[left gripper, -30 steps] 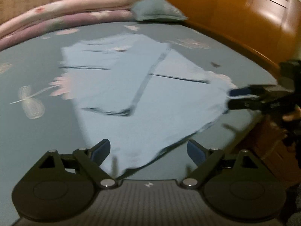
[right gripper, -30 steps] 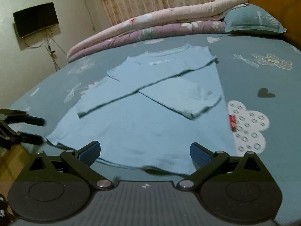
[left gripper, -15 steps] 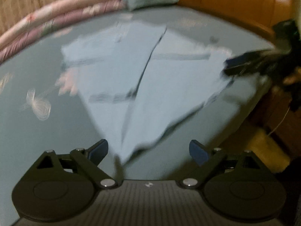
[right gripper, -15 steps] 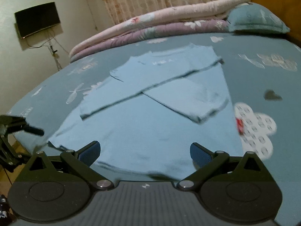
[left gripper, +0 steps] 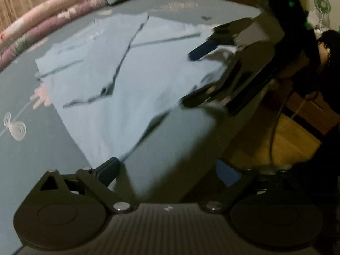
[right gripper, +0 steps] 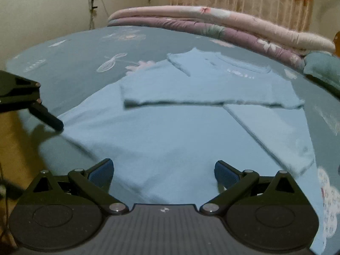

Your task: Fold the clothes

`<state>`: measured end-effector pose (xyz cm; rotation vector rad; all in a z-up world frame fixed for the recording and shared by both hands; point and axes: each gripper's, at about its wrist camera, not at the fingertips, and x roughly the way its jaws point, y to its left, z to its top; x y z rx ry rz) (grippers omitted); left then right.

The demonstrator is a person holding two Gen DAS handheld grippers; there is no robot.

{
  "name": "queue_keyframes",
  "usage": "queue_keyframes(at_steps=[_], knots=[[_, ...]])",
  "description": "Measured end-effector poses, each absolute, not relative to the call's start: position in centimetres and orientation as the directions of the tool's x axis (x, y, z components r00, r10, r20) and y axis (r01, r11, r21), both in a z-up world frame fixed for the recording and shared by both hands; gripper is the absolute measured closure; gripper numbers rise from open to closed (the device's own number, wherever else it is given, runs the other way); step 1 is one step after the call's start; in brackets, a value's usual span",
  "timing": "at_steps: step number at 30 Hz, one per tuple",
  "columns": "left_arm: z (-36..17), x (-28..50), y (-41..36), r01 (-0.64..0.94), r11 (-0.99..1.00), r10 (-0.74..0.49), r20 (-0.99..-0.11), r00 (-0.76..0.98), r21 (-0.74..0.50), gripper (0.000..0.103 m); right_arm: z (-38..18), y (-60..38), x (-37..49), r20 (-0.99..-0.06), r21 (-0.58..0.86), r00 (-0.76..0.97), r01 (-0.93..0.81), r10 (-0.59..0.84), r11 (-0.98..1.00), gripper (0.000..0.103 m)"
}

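- A light blue shirt (right gripper: 180, 131) lies flat on the bed (right gripper: 74, 59), with both sleeves folded in over the body.
- Its hem is at the near edge of the bed and its collar points to the rolled quilts (right gripper: 223, 25) and the pillow (right gripper: 323, 68) at the far side.
- The left gripper (left gripper: 167, 170) is at one hem corner. Its jaws are opening and stand wide apart, and they hold nothing.
- In the left wrist view the corner of the shirt ends just beside the left finger (left gripper: 107, 170); the right finger hangs past the edge of the bed, above the floor (left gripper: 276, 140).
- The right gripper (right gripper: 163, 173) is also wide open and grips nothing. The hem lies between its fingers (right gripper: 102, 173), but the pads do not press on it.
- In the left wrist view the right gripper is blurred over the other hem corner.
- In the right wrist view one finger of the left gripper points down at the far hem corner.
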<state>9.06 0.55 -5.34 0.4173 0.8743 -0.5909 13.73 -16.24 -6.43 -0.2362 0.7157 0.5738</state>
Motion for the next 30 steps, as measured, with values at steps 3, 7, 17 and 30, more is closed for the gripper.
queue_keyframes(at_steps=[3, 7, 17, 30], knots=[[-4.6, 9.5, 0.7, 0.633, 0.758, -0.283, -0.794, 0.538, 0.159, 0.006, -5.3, -18.5, 12.9, -0.676, 0.011, 0.608, -0.556, 0.416, 0.831, 0.0], [-3.7, 11.5, 0.6, 0.603, 0.784, -0.325, -0.728, 0.604, 0.15, 0.006, -4.5, -22.2, 14.3, -0.632, 0.05, 0.693, -0.408, 0.346, 0.911, 0.0], [-5.8, 12.4, 1.1, 0.531, 0.847, -0.357, -0.727, 0.587, 0.013, 0.005, -6.6, -27.7, 10.6, -0.644, 0.089, 0.711, -0.297, 0.282, 0.951, 0.0], [-2.9, 16.4, -1.6, 0.515, 0.85, -0.336, -0.644, 0.687, 0.106, 0.005, -4.4, -26.8, 14.3, -0.607, 0.089, 0.734, -0.316, 0.304, 0.944, 0.0]])
